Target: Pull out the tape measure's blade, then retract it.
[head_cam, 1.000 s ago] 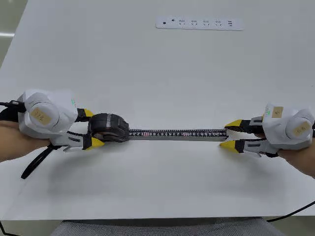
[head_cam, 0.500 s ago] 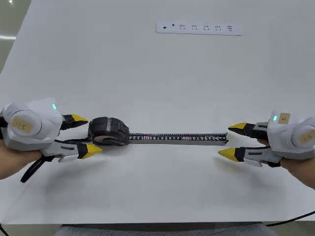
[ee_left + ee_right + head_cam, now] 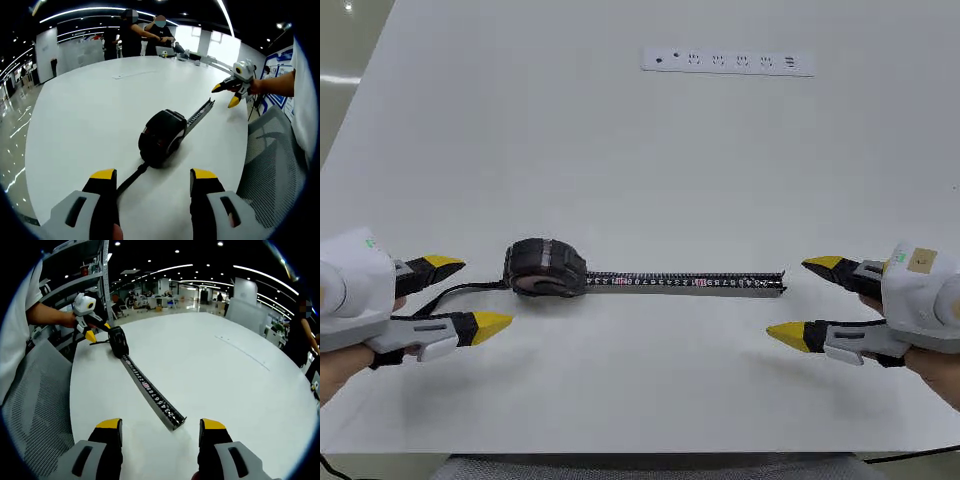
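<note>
A wide white table (image 3: 640, 150) seen from above. At 8 o'clock, the left gripper (image 3: 472, 292) has its jaws spread and holds nothing, a little apart from the black tape measure (image 3: 545, 267). At 4 o'clock, the right gripper (image 3: 798, 298) is likewise spread and empty. The tape measure lies left of centre on the table, its blade (image 3: 685, 282) stretched flat toward 3 o'clock, its tip near the right gripper. A white power strip (image 3: 727, 61) lies at 12 o'clock.

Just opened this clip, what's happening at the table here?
A person works two handheld tools at a white table. The tape measure lies there with its blade pulled out flat. The left tool is open behind the case, the right tool open past the blade's tip; neither grips it. Retraction is not yet done.
</note>
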A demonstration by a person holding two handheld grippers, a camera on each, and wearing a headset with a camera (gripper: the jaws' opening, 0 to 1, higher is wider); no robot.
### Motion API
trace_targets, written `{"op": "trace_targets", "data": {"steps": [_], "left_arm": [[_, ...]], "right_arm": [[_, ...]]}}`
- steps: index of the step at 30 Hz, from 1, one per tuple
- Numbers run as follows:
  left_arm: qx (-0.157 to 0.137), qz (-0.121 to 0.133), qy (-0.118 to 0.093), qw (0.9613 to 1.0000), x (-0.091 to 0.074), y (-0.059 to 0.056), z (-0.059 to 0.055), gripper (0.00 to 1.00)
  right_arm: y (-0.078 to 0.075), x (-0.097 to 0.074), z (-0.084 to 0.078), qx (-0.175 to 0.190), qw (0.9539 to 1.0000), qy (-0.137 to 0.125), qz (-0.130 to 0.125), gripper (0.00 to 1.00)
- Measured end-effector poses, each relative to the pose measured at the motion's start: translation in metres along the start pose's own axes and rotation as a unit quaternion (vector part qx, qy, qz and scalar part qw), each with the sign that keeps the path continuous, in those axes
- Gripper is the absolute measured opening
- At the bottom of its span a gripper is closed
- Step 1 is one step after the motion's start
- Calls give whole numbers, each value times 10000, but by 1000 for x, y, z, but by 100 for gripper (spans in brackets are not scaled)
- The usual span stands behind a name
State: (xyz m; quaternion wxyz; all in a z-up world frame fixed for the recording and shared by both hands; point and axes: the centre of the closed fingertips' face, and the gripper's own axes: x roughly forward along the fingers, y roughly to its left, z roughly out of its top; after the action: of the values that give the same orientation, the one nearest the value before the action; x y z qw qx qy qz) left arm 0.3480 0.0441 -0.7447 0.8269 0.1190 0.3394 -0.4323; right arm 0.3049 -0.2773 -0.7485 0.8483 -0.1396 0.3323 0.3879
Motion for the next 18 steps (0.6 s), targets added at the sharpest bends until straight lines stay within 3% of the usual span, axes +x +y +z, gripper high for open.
{"op": "trace_targets", "data": {"steps": [14, 18], "left_arm": [[-364, 170, -276, 9988, -16, -16, -6, 74], [-393, 194, -271, 9987, -20, -20, -13, 77]], "right_arm": [[5, -16, 2, 103, 9998, -66, -175, 77], [10, -19, 0, 147, 9997, -71, -176, 81]]}}
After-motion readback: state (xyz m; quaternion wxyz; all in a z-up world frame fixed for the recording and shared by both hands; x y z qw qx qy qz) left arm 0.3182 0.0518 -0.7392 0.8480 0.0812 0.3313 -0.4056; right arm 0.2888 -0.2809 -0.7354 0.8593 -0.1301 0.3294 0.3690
